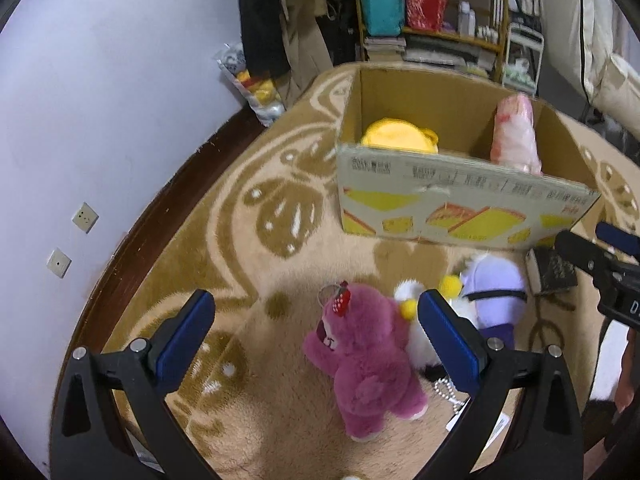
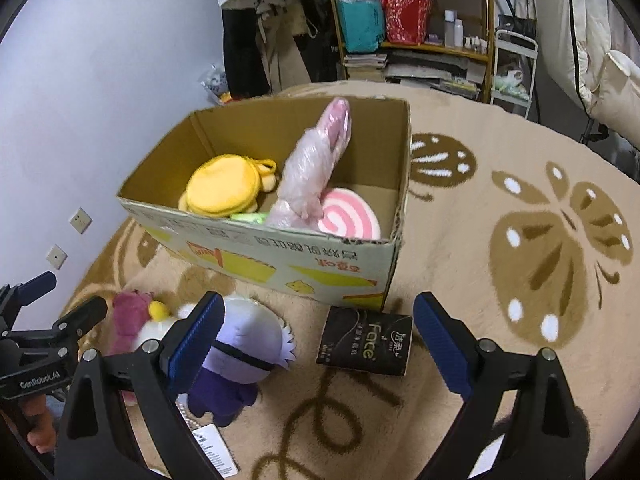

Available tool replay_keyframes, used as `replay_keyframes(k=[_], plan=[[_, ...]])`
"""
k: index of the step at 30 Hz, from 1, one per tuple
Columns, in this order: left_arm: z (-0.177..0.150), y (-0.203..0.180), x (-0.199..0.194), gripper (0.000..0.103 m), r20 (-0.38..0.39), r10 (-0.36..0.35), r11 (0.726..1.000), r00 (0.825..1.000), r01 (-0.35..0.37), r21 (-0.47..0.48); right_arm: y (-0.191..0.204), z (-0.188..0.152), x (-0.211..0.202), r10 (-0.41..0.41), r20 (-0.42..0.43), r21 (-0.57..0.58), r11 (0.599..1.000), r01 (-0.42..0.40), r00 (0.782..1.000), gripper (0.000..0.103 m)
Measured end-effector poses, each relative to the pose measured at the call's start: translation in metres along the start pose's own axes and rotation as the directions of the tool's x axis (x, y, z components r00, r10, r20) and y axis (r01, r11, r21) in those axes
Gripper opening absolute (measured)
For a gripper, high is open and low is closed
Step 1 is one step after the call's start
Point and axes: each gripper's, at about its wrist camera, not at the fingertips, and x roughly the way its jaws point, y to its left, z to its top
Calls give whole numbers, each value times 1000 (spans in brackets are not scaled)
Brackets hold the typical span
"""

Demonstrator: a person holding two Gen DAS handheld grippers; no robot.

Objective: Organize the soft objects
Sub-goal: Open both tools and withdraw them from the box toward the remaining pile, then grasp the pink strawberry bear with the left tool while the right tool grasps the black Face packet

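A pink plush bear (image 1: 366, 364) lies on the carpet between the fingers of my open, empty left gripper (image 1: 316, 340). Beside it lie a white plush with yellow bits (image 1: 412, 304) and a purple plush (image 1: 496, 292). The purple plush (image 2: 244, 352) sits by the left finger of my open, empty right gripper (image 2: 320, 340). A black tissue pack (image 2: 364, 342) lies between the right fingers, lower on the carpet. The cardboard box (image 2: 280, 252) holds a yellow plush (image 2: 224, 190), a plastic-wrapped pink toy (image 2: 312, 168) and a pink swirl cushion (image 2: 352, 214).
The box (image 1: 460, 208) stands on a beige patterned carpet (image 2: 520, 200). A white wall with sockets (image 1: 84, 218) is at left. A shelf (image 2: 416, 20) with bags and books and hanging clothes stand behind the box. A white chair (image 2: 616, 80) is at right.
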Motion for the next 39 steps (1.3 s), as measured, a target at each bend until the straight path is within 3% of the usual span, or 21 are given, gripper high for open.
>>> replay_keyframes(k=[20,34,39], plan=[[-4,1,47,101,-162,-28,999,986,24,-24,-23,-7,46,-59,-114,27,998,63,992,99],[-4,-1,80,100,-248,-89,994,965,71,-78,-35,-8,73,-55,-201,62,996,68,978,99],[-5,-2,84,83,-261,-152,986,953,128,-104,-33,-9,80,-72,-215,46,995,84,974,99]])
